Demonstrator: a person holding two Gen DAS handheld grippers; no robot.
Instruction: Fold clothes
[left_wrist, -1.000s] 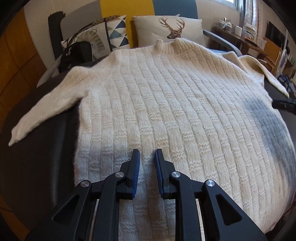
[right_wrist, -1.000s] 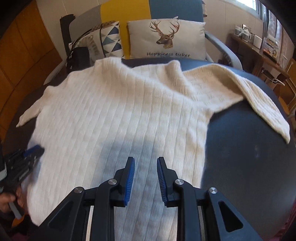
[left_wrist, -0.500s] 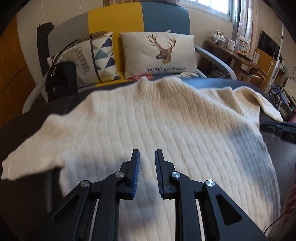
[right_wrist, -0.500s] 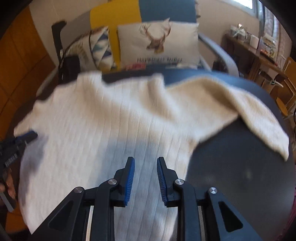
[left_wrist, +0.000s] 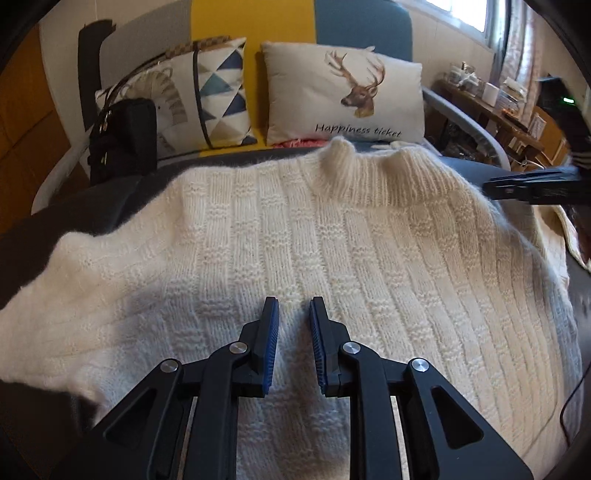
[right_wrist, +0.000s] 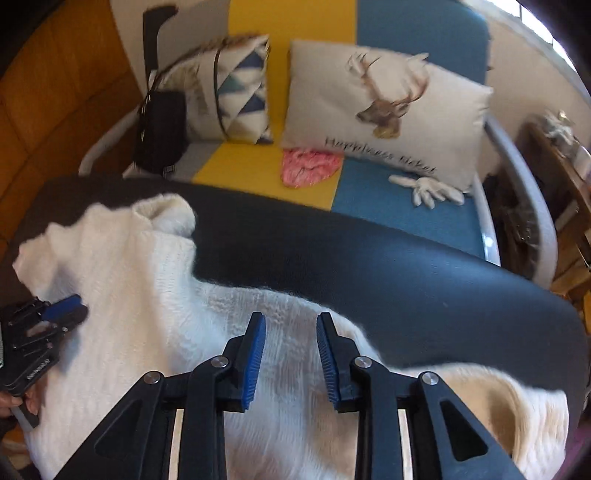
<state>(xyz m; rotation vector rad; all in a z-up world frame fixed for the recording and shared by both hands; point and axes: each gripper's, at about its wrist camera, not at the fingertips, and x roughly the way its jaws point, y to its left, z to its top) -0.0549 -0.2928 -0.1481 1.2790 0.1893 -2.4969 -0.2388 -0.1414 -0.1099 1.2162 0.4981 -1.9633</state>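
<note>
— Lying where? And the jaws?

— Cream knit sweater spread over the dark tabletop, collar toward the sofa. Left gripper low over the body panel, jaws parted, nothing between them. Right gripper above the shoulder region, jaws wider apart, also holding nothing. Right-wrist view blurred, so possibly a sleeve doubled over near that side; hard to say.

— Handling?

— Probably soft, thick and floppy, fuzzy enough to grip well, stretchy if pulled by one point. Best pinched at a shoulder seam, cuff or hem edge, through the full thickness of knit, both ends lifted together.

— Any writing?

— On the deer cushion: "Happiness ticket". No label legible on the sweater.
</note>
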